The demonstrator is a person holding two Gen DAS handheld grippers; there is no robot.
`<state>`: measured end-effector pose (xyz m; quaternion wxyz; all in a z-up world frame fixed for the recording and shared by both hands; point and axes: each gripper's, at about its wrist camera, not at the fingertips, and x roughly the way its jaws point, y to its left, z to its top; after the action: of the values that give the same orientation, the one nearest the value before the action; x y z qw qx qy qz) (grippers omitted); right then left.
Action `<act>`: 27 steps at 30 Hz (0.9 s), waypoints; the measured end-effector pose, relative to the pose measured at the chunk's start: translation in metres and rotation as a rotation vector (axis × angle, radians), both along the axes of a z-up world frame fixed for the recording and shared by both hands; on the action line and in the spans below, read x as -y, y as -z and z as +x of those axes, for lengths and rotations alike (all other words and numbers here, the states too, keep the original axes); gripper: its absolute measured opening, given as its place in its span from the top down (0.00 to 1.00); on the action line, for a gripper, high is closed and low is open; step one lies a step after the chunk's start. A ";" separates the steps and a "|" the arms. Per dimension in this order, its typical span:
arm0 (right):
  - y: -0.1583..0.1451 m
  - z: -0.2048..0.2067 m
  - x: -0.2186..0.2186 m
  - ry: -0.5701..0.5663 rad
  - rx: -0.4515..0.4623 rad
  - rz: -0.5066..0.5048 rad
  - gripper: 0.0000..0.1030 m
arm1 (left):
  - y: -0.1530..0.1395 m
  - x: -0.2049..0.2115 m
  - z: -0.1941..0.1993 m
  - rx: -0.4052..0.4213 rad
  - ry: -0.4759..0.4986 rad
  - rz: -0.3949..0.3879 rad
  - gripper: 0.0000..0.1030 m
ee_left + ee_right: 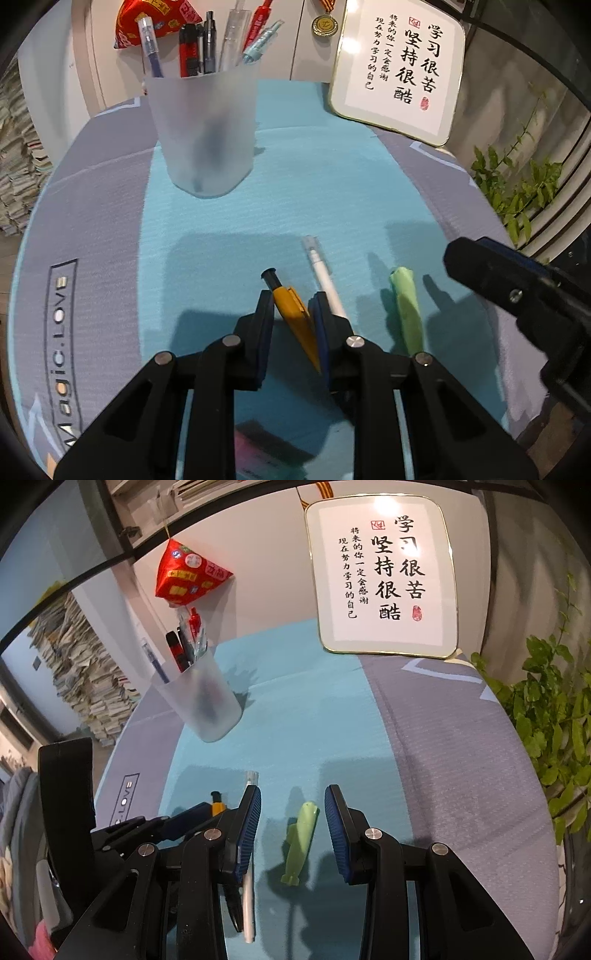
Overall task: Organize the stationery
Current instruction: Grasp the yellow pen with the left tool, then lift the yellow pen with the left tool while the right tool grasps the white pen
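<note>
A yellow pen with a black tip (293, 310) lies slantwise on the teal mat (295, 184), and my left gripper (291, 299) is shut on it, its pads touching the barrel. Right of it lie a white pen (327, 284) and a green pen (406, 306). In the right wrist view my right gripper (293, 788) stands open astride the green pen (301, 834) without touching it; the white pen (248, 904) runs under its left finger. A frosted cup (207, 133) holding several pens stands at the back left.
A framed calligraphy sign (399, 70) leans at the back right, with a medal (324, 25) beside it. A red pouch (188, 574) hangs behind the cup. A leafy plant (546, 720) edges the right side, and stacked books (85, 679) rise at the left.
</note>
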<state>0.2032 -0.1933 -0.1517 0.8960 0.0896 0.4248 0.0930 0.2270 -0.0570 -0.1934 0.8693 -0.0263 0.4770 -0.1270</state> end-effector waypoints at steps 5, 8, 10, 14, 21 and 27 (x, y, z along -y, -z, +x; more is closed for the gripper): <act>-0.001 -0.001 0.004 0.013 0.001 -0.004 0.65 | -0.007 -0.005 -0.002 0.015 0.016 -0.084 0.89; -0.002 -0.001 0.007 0.028 0.003 -0.003 0.65 | -0.024 -0.010 -0.011 0.077 0.031 -0.092 0.89; -0.001 0.000 0.007 0.030 -0.001 0.000 0.65 | -0.035 -0.013 -0.017 0.112 0.031 -0.088 0.89; 0.001 0.002 0.000 0.005 -0.004 -0.005 0.65 | -0.052 -0.027 -0.026 0.163 0.014 -0.108 0.89; 0.007 0.010 -0.025 -0.087 -0.015 -0.054 0.65 | -0.077 -0.052 -0.042 0.254 -0.046 -0.135 0.89; 0.020 0.022 -0.056 -0.183 -0.027 -0.134 0.65 | -0.087 -0.069 -0.051 0.296 -0.078 -0.148 0.90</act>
<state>0.2250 -0.1377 -0.1714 0.8820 -0.0082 0.4484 0.1446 0.1761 0.0123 -0.1063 0.9299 -0.0899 0.3318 -0.1306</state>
